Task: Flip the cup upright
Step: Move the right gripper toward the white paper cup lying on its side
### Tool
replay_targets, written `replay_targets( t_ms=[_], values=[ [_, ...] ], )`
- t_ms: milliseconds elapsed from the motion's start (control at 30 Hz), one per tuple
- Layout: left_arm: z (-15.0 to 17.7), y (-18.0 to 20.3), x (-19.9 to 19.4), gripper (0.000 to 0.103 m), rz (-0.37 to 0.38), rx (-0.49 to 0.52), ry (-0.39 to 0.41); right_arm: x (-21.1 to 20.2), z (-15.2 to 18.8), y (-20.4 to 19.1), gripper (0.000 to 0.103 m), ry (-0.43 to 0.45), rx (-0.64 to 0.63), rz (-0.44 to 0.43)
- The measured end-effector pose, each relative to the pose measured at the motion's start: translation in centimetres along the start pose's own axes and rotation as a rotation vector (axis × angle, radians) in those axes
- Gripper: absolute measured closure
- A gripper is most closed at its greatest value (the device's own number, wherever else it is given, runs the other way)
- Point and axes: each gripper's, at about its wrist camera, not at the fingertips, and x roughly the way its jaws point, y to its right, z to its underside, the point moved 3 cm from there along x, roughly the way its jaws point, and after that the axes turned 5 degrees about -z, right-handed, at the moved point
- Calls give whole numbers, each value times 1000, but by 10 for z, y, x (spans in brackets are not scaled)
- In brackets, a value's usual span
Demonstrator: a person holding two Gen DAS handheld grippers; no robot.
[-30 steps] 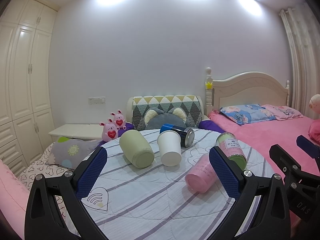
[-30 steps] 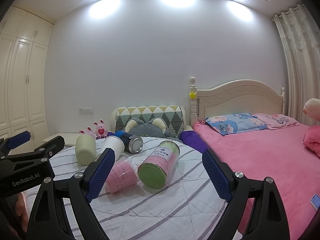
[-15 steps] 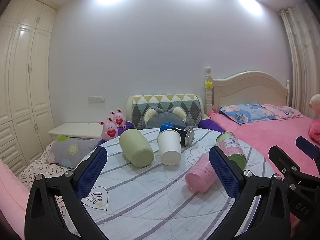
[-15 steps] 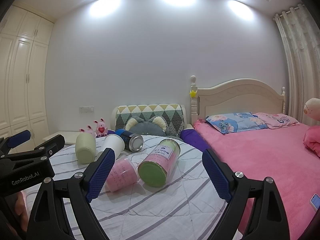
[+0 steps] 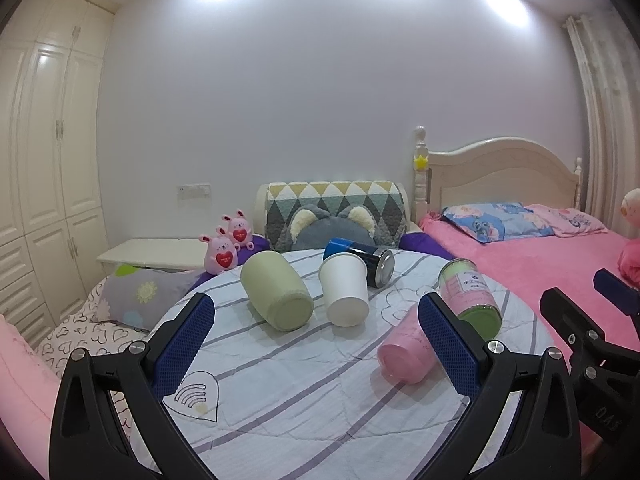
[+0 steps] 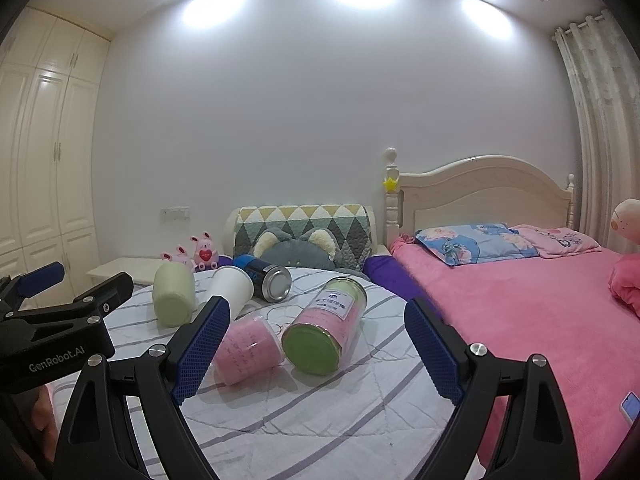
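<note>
Cups all lie where they were a sec ago, nothing flipped yet. White paper cup (image 5: 346, 294) is on its side mid-counter, base toward the left cam, its mouth end just beside or touching the blue can (image 5: 360, 261) behind it; can't tell which. Green cup (image 5: 276, 290) lies just left of the white cup. Pink cup (image 5: 404, 356) lies to the white cup's right and nearer the cams, tight against the green-lidded jar (image 5: 472, 294), which is also tipped over.

Only change vs. the earlier shots: both views have crept a hair, esp. the right one, where the jar sits slightly lower and nearer in frame. So the rigs are drifting in slowly, no contact made.

Left gripper (image 5: 316, 340) has its fingers (image 5: 184, 340) spread wide, holding nothing, and hangs short of the green and white cups. Right gripper (image 6: 316, 348) is likewise wide open and empty, w/ the pink cup and jar framed between its fingers (image 6: 202, 348).

Striped counter (image 5: 280, 400) cloth is flat, undisturbed.

My read: still the approach phase, task at zero. Right side looks lined up for the pink cup, though which cup gets picked first isn't settled from this.
</note>
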Motion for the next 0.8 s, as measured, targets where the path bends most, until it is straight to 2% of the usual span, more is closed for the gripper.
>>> replay_targets(
  t_ms=[167,367,667,800],
  values=[
    [-3,-3,10,0,3,23,-18,15,-6,-8,12,-37,3,-26],
    [-10,-11,30,0,-1,34,-88,38,-13,-16,12,-101,3,-49],
    [-17,-25,70,0,14,70,-246,87,-24,-29,12,-291,0,-130],
    [-14,-34,93,0,9,80,-316,117,-22,-36,12,-422,30,-193]
  ],
)
